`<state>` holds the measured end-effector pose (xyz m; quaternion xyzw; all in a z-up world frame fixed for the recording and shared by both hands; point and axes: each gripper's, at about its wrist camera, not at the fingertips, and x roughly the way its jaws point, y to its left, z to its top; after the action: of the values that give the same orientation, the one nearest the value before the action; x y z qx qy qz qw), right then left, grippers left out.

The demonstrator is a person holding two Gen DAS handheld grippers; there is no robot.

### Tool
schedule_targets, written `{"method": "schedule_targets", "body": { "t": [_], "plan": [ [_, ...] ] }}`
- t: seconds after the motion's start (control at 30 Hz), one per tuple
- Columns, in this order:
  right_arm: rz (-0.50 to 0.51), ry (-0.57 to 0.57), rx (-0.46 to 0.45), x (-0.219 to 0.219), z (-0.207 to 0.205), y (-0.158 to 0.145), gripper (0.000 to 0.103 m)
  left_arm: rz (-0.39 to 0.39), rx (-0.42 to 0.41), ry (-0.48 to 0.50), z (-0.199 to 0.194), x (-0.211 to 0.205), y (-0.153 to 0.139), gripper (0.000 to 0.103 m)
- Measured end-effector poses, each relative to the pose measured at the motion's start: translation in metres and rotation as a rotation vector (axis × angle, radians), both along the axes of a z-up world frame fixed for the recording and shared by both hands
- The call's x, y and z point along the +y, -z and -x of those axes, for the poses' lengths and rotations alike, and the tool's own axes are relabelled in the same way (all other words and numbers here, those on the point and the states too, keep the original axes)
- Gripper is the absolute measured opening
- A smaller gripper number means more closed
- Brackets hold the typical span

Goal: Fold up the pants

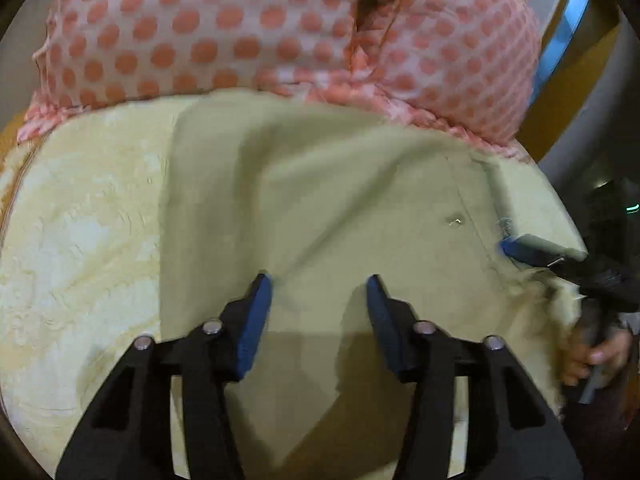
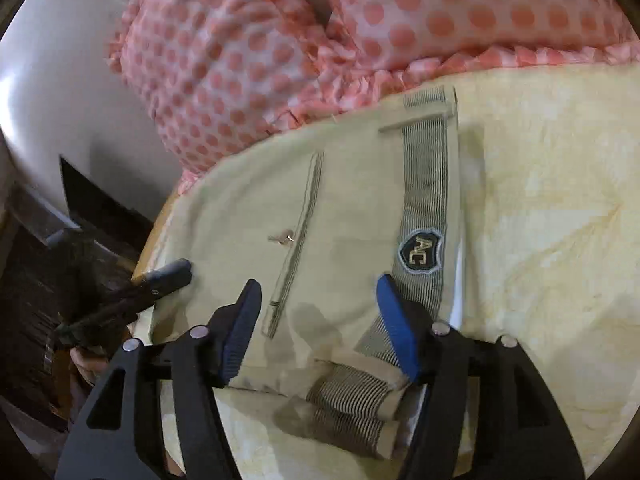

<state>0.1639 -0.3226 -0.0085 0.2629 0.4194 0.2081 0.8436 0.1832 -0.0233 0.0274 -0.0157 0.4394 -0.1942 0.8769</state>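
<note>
The pale green pants lie spread on a yellow bedspread. In the right wrist view the pants show a back pocket, a striped waistband lining and a dark shield badge. My left gripper is open and empty just above the cloth, and its fingers also show at the left of the right wrist view. My right gripper is open and empty over the waistband; in the left wrist view its fingers lie on the pants' right edge.
A pink pillow with orange dots lies along the far side of the bed, touching the pants; it also fills the top of the right wrist view. The bed edge drops off at the right, with dark furniture beyond.
</note>
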Motion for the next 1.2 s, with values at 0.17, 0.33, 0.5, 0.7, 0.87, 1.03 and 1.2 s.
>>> {"method": "schedule_targets", "body": {
  "t": [0.17,0.33,0.5,0.7,0.87,1.03,1.2],
  "plan": [
    [0.252,0.113,-0.196,0.028,0.072,-0.035,0.099,-0.118,-0.162,-0.086,0.07,0.01,-0.027,0.086],
    [0.397,0.116,-0.299,0.071,0.139,-0.017,0.099,-0.153,-0.253,-0.142,0.159,0.024,-0.018,0.101],
    [0.478,0.138,-0.248,0.101,0.144,0.008,0.099,-0.152,-0.201,-0.176,0.185,0.029,0.011,0.101],
    [0.584,0.2,-0.271,0.116,0.166,0.022,0.102,-0.17,-0.23,-0.204,0.193,0.025,0.026,0.101],
    [0.582,0.264,-0.348,0.117,0.178,0.027,0.102,-0.156,-0.273,-0.204,0.197,0.027,0.028,0.101],
    [0.581,0.276,-0.368,0.117,0.178,0.027,0.102,-0.151,-0.293,-0.207,0.199,0.027,0.029,0.101],
    [0.582,0.278,-0.371,0.117,0.178,0.026,0.102,-0.148,-0.301,-0.205,0.2,0.028,0.029,0.101]
  ]
}}
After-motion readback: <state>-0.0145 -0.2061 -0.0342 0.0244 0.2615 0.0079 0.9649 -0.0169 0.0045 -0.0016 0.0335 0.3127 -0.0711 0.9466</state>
